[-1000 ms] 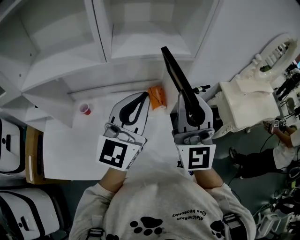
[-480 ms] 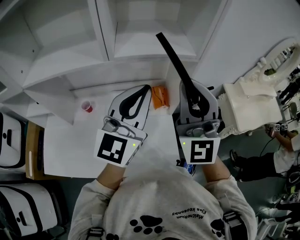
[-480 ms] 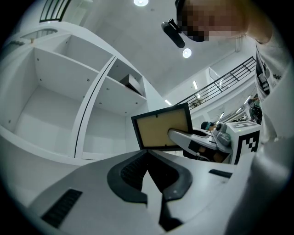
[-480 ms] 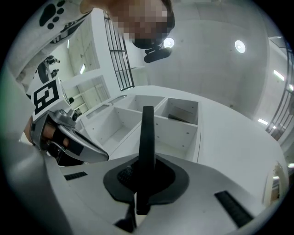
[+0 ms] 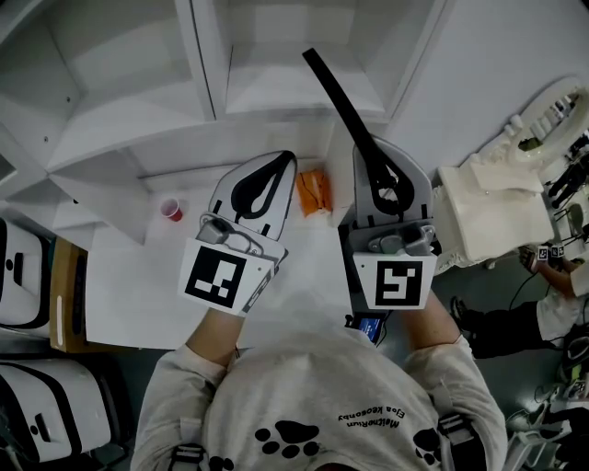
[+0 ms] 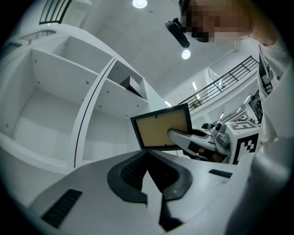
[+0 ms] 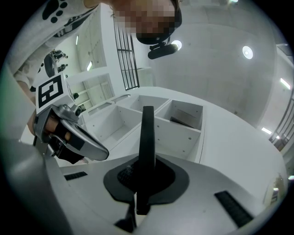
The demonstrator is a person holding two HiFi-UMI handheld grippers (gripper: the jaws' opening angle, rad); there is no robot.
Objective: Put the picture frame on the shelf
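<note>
Right gripper (image 5: 371, 158) jaws pinch the picture frame (image 5: 337, 99) by 1 edge, frame up in the air in front of the shelf (image 5: 213, 110), not on any board yet. Left gripper (image 5: 287, 161) jaws pressed together on nothing, just beside the right one. Pickup looks done; left, as I judge it: carry frame into a compartment, stand it, let go.

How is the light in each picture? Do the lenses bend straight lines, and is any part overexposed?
Head view: dim, even light; the white shelf looks grey, no glare. Left gripper view: strong fisheye curves the shelf boards, corners are black, two ceiling lamps are overexposed, the picture frame is sharp. Right gripper view: same curving; one lamp glares at upper right.
</note>
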